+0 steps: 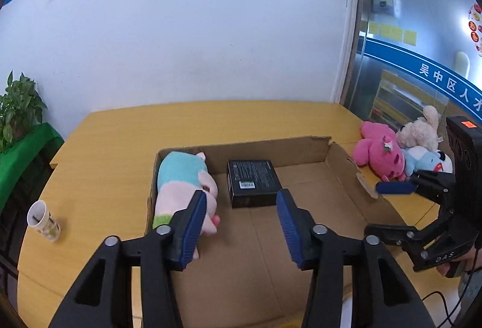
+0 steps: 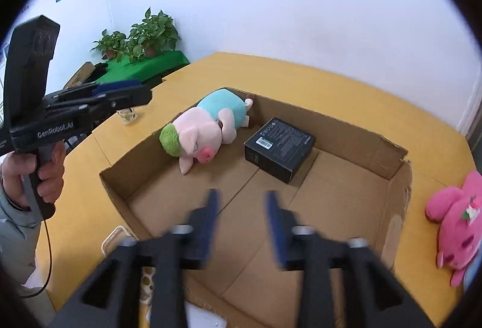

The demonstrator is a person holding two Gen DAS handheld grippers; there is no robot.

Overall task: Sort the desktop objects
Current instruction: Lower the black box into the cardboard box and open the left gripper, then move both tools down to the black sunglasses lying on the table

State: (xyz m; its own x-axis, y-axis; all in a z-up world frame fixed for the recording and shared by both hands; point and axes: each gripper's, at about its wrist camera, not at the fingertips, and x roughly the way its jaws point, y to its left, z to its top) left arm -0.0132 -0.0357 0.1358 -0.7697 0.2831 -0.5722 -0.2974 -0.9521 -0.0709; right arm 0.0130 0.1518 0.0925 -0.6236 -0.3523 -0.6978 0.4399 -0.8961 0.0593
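While the pig plush [image 2: 208,129] lies on its side against the left wall inside the cardboard box [image 2: 355,129], a black box [image 2: 280,148] sits just beside it. Both the left gripper [image 1: 241,216] and right gripper [image 2: 241,216] hang over the box with jaws apart, holding nothing. A pink plush [image 2: 458,222] lies outside on the yellow table [image 2: 346,86].

Right hand-held gripper [image 2: 241,222] blurred; pink plush [image 2: 458,225] cut off (right edge).
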